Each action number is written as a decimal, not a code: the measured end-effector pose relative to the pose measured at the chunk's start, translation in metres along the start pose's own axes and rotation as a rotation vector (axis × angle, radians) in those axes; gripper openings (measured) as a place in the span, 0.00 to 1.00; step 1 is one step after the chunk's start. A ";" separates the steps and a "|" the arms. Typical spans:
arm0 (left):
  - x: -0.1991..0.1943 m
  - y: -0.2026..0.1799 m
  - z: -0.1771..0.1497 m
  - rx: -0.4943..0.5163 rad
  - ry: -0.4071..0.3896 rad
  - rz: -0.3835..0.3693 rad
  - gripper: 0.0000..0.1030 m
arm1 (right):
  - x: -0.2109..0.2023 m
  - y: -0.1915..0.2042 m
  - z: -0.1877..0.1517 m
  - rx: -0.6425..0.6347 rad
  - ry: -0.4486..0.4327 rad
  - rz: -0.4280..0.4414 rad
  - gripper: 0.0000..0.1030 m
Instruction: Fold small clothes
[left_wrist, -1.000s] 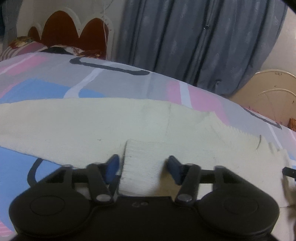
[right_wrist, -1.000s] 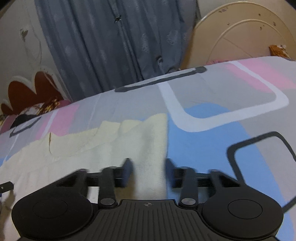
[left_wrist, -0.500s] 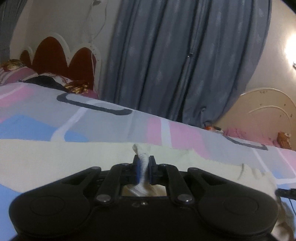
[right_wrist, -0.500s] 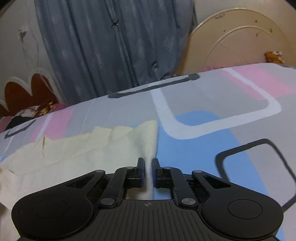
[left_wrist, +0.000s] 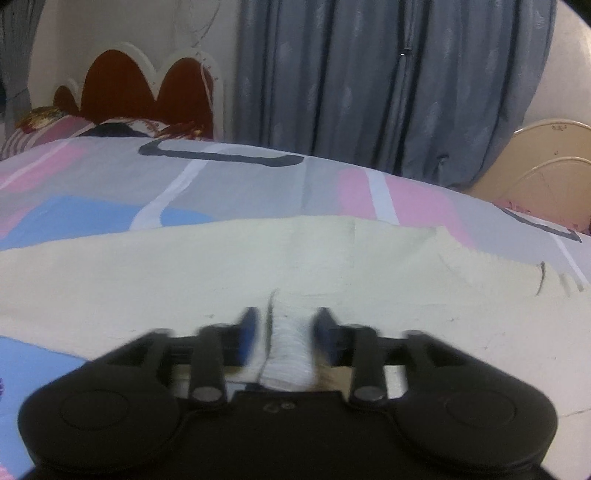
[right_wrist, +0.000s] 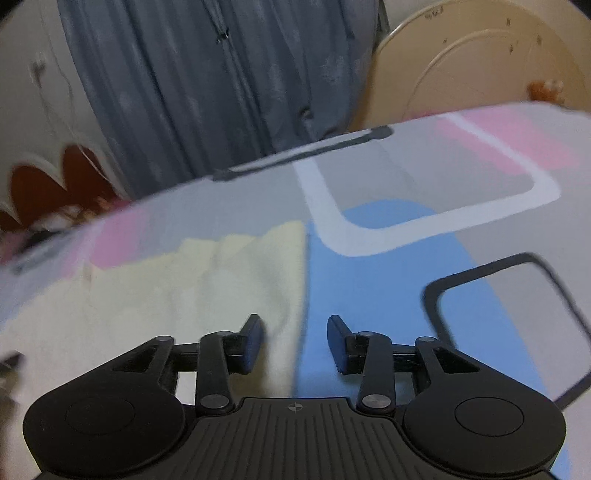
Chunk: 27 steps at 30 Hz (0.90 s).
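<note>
A: How do the left tongs (left_wrist: 284, 334) stand?

B: Parted, gripping nothing. A whitish ribbed strip (left_wrist: 288, 354), seemingly a cuff or hem of the cream garment (left_wrist: 221, 273), lies loose in the gap between the two blue-padded fingers (left_wrist: 248, 332). That view is blurred, so I cannot say whether either pad touches it.

A: And the right tongs (right_wrist: 295, 341)?

B: Released too, straddling the garment's side edge (right_wrist: 295, 295), cloth under the left finger and blue bedsheet (right_wrist: 369, 295) under the right.

A: Where does the garment lie?

B: Spread flat on the patterned bed, with grey curtains (left_wrist: 388, 85) and a scalloped headboard (left_wrist: 147, 85) beyond.

A: How will it handle?

B: Light, soft and limp, I judge, probably a knit. It will sag and drag on the sheet, not hold a crease stiffly. Pinch the thicker hem and the side edge, one per tong, and lift both evenly.
</note>
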<state>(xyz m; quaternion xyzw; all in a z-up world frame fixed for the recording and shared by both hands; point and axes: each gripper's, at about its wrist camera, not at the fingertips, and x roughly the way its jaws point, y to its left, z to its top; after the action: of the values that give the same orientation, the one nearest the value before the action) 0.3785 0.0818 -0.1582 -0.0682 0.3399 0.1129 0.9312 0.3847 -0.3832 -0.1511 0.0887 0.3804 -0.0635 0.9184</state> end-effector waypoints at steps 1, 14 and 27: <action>-0.004 0.002 0.000 -0.012 0.000 0.000 0.83 | -0.002 0.000 0.000 0.003 -0.004 -0.018 0.37; -0.057 0.066 -0.016 -0.121 0.065 0.004 0.84 | -0.039 0.024 -0.031 -0.056 0.034 0.051 0.38; -0.065 0.195 -0.010 -0.485 0.092 0.043 0.83 | -0.066 0.126 -0.033 -0.128 -0.013 0.246 0.38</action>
<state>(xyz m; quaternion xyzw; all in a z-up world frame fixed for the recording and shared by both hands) 0.2741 0.2575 -0.1333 -0.2875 0.3465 0.2078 0.8684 0.3390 -0.2502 -0.1126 0.0754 0.3641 0.0733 0.9254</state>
